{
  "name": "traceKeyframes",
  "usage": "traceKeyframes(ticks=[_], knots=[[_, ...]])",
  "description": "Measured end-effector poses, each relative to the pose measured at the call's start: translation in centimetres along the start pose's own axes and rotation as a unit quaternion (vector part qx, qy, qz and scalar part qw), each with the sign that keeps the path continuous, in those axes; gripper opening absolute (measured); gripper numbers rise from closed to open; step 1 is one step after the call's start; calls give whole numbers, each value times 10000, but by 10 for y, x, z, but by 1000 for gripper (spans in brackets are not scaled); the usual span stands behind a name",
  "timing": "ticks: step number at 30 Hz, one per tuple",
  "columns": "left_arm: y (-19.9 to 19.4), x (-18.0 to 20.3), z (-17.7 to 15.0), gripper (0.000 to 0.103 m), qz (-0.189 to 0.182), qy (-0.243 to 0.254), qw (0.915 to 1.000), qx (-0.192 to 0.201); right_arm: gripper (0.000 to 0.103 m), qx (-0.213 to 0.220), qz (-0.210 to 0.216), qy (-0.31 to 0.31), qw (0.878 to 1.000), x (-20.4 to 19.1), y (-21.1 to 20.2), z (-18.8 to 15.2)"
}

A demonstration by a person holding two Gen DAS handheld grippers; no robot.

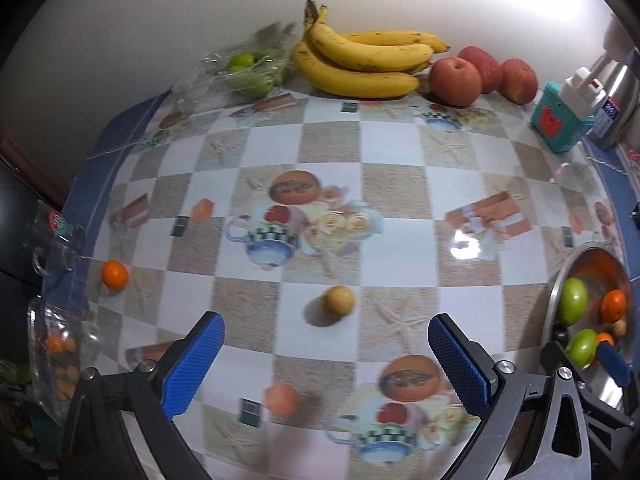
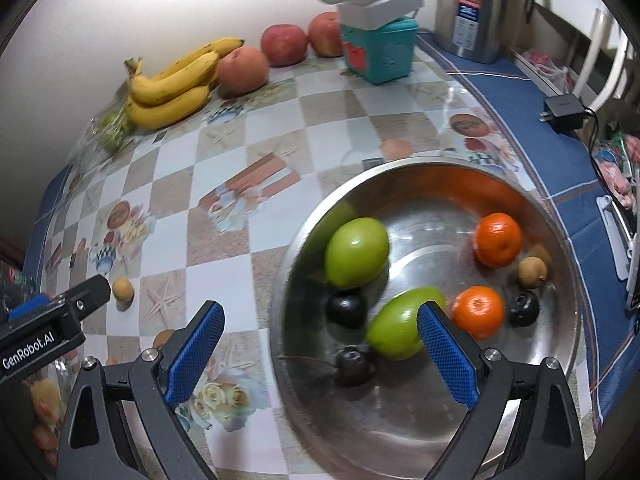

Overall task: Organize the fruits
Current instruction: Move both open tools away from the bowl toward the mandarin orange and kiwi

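A glass bowl (image 1: 52, 364) at the table's left edge holds what look like small orange and tan fruits, blurred through the glass. An orange (image 1: 114, 274) lies loose nearby. The left gripper (image 1: 326, 344) hangs wide open and empty over the checked cloth (image 1: 400, 216), a tan fruit (image 1: 338, 300) just ahead of it. The right gripper (image 2: 318, 334), also wide open and empty, hovers above a steel bowl (image 2: 432, 184) of green, orange and dark fruits. Bananas (image 1: 360, 62) and apples (image 1: 480, 74) line the wall.
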State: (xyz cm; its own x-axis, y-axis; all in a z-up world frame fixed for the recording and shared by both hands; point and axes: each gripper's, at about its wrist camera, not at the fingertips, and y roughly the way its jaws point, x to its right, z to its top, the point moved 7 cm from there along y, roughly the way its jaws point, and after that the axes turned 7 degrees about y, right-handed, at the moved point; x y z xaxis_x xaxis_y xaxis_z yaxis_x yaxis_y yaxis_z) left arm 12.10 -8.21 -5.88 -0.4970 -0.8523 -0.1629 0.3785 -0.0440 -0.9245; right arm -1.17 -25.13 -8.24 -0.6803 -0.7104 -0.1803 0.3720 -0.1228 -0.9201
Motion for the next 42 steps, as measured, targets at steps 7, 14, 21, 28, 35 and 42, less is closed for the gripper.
traceKeyframes(ticks=[7,14,21,28,35,42], knots=[[9,-42,-3,103,274,-106,9995,-67,97,-42,95,-98,9999,-18,4,-6],[15,-80,-4,103,206,-429,9988,-59,97,-38,109,-281,9995,-37,8,-12],[14,-112,-5,103,268,-484,9984,91,97,-130,200,-444,9987,-61,16,-21],[15,-147,-10,103,4,-834,9963,211,97,-144,478,-646,9967,-95,18,-27],[22,-181,-15,102,161,-997,9945,279,97,-284,747,-777,9938,-127,25,-34],[32,-203,-16,102,274,-935,9949,265,97,-222,713,-1089,9912,-159,28,-38]])
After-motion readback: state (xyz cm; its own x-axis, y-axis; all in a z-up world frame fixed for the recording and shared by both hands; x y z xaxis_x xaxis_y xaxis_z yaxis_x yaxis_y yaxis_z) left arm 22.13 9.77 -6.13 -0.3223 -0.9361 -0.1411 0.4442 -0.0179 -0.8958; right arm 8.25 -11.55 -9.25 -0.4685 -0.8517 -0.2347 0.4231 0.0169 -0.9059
